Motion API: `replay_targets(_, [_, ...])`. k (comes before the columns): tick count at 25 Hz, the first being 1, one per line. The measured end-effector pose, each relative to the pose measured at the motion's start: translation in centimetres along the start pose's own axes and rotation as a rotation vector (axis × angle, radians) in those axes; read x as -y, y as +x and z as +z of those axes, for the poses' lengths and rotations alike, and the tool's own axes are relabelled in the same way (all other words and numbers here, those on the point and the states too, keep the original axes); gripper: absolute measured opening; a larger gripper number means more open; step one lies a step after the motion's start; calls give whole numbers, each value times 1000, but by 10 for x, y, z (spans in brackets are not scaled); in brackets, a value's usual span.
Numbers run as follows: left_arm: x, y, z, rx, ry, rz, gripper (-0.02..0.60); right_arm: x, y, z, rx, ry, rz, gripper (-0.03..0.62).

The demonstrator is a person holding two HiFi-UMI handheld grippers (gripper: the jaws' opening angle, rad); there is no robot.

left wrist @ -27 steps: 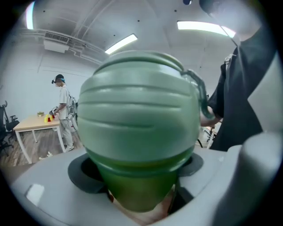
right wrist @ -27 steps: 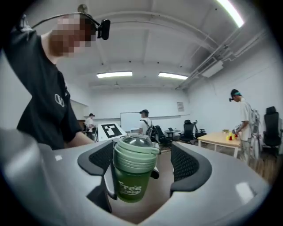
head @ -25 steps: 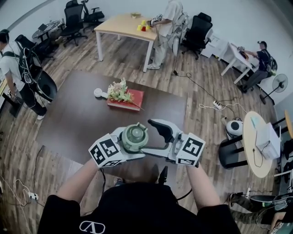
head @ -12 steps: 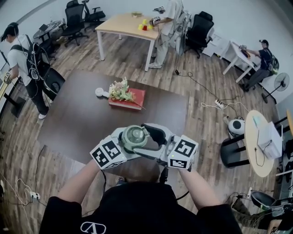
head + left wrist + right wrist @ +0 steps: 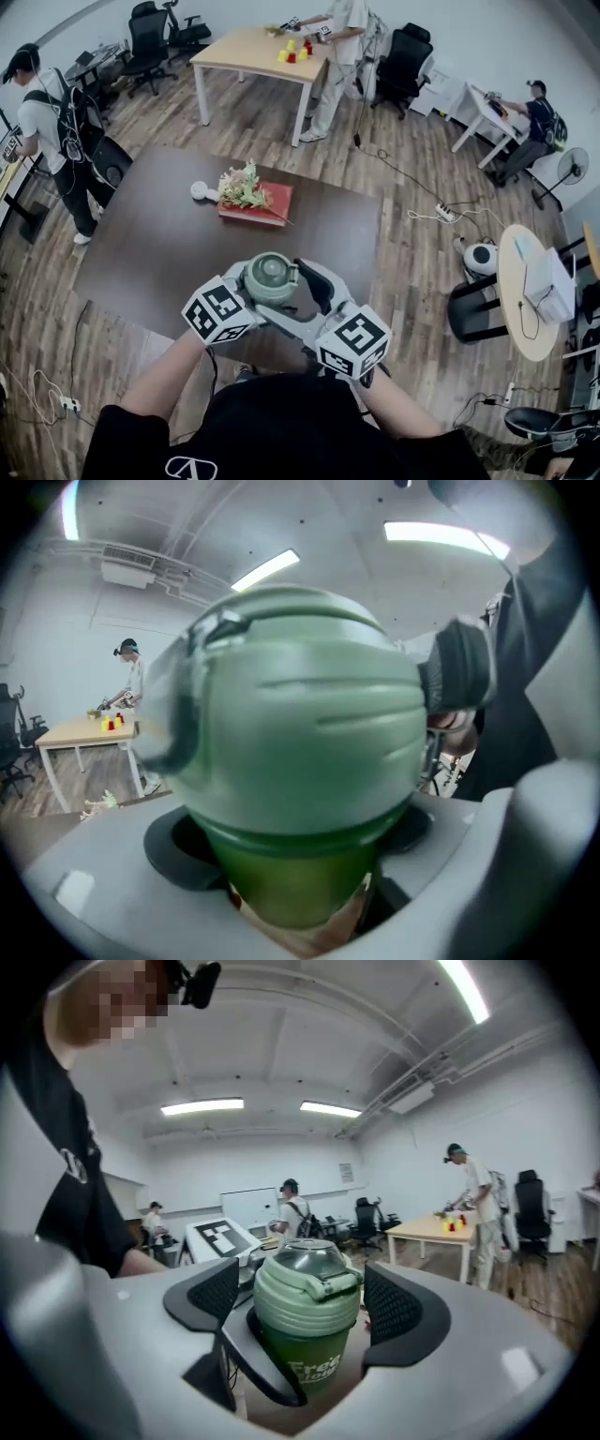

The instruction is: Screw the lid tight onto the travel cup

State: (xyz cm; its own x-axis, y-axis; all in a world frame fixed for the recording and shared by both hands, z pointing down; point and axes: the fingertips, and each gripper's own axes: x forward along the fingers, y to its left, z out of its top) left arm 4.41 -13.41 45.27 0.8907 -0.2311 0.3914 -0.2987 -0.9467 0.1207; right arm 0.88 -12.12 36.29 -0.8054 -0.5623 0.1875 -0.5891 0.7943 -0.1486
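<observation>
Jaws first: we see the left gripper point(image 5: 295, 897) clamped on the dark green body of the travel cup point(image 5: 305, 1354), low down beneath the lid. The right gripper point(image 5: 305, 1302) has its jaws set apart either side of the lid point(image 5: 270, 274). Its black ribbed pads point(image 5: 392, 1307) sit just beside the lid, and we can make out a thin gap on each side.

Working down in size, the dark brown table point(image 5: 169, 244) fills the middle of the head view. A lighter wooden table point(image 5: 234, 47) stands well beyond it. On the brown table lies a red block point(image 5: 274, 202) with a bunch of flowers point(image 5: 244, 186) on it, and a small white object point(image 5: 200, 191) sits just beside that.

The cup is held upright in the air over the table's near edge, close to the person's chest. Its pale green lid sits on top, with a flip tab point(image 5: 328, 1282) across it.

White lettering point(image 5: 314, 1370) on the cup's side reads "Free". The line below it is cut off by the gripper.
</observation>
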Motion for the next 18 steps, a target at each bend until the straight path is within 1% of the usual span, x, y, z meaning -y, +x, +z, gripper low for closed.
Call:
replay_targets(2, [13,-5,6,22,6,-79,416,-8,-13,3,11,-53,190,425])
replay_targets(4, [31,-10,13,32,35,-170,416,-12,-29,6,18,-100,387,427])
replay_targets(5, [41,-12,16,36,52,-218,416,-13,-36,8,19,-137,472,426])
replay_targets(7, [63,-15,22,45,81,-321,416,-17,-47,13,27,-192,610,426])
replay_targets(9, [84,-19,28,59,104,-416,417,-25,-56,22,41,-171,734,426])
replay_targets(11, [100,-22,35,75,114,-487,417,-39,-63,28,25,-135,850,423])
replay_targets(13, [110,-24,39,84,111,-532,417,-48,-66,28,0,-139,924,420])
replay_targets(15, [112,-25,42,80,98,-536,417,-49,-63,31,4,-128,950,397])
replay_targets(16, [107,-25,43,77,83,-517,417,-47,-60,33,15,-119,942,396])
replay_targets(17, [100,-25,43,73,66,-480,417,-42,-56,34,26,-118,914,394])
replay_targets(18, [89,-24,42,65,48,-426,416,-36,-49,33,34,-123,867,391])
